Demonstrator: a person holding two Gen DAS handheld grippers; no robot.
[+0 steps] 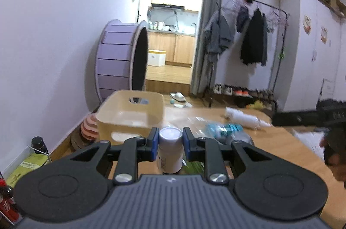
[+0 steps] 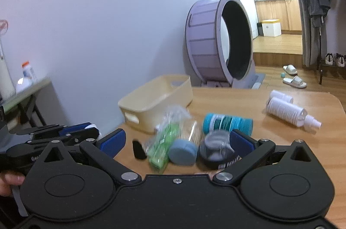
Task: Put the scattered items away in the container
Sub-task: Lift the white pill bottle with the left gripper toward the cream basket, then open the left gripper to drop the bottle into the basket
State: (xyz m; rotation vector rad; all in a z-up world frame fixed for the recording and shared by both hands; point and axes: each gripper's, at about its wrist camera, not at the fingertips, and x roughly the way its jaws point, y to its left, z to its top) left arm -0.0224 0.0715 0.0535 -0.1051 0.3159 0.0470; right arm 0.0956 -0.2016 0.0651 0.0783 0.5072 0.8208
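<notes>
The wooden table carries a loose cluster of things at its near edge: a green packet in clear wrap, a small blue-grey round tub, a dark jar with a clear lid and a teal canister lying on its side; well apart from them, toward the far right corner, two white bottles lie together, one with a spray nozzle. The left gripper is held above the table's near edge, pointing slightly downward toward the basket, and its blue pads are clamped on an upright white bottle with a silvery cap. The right gripper hovers over the cluster with its jaws spread wide and nothing between them; a thumb shows at the lower left of its view. Beyond the left gripper stands the cream basket, at the table's far left corner, with cut-out handles; nothing can be made out inside. Behind it a purple wheel leans by the white wall, next to a doorway into a kitchen, and a clothes rack with dark garments stands to the right
</notes>
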